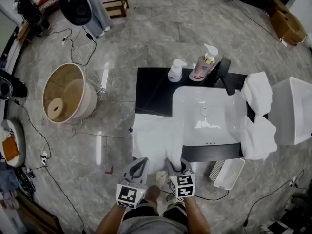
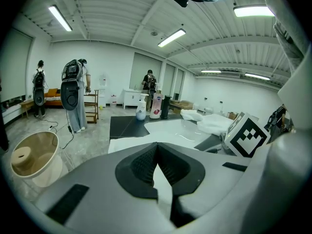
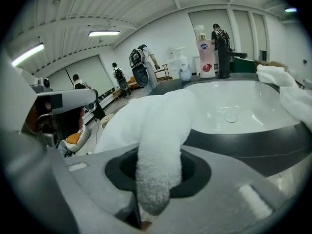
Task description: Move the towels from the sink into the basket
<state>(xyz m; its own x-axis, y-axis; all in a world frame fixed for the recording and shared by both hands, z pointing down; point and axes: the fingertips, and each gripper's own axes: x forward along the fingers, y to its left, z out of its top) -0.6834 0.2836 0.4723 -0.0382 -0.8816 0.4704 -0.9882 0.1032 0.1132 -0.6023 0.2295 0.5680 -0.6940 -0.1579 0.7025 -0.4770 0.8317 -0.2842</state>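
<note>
Head view: both forearms reach forward side by side, with the left gripper point(image 1: 141, 161) and right gripper point(image 1: 175, 162) at the near edge of a white towel point(image 1: 156, 134). The towel drapes off the sink point(image 1: 214, 104) at its front-left rim. The pump bottle point(image 1: 202, 66) label is unreadable. Left gripper view: jaws closed on the towel's edge. Right gripper view: jaws clamp a towel fold.

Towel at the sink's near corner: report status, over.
Left gripper shut on towel edge. Right gripper shut on a fold of it. Towel draped over near-left rim of sink. Nothing lying on it; two more towels at right.
</note>
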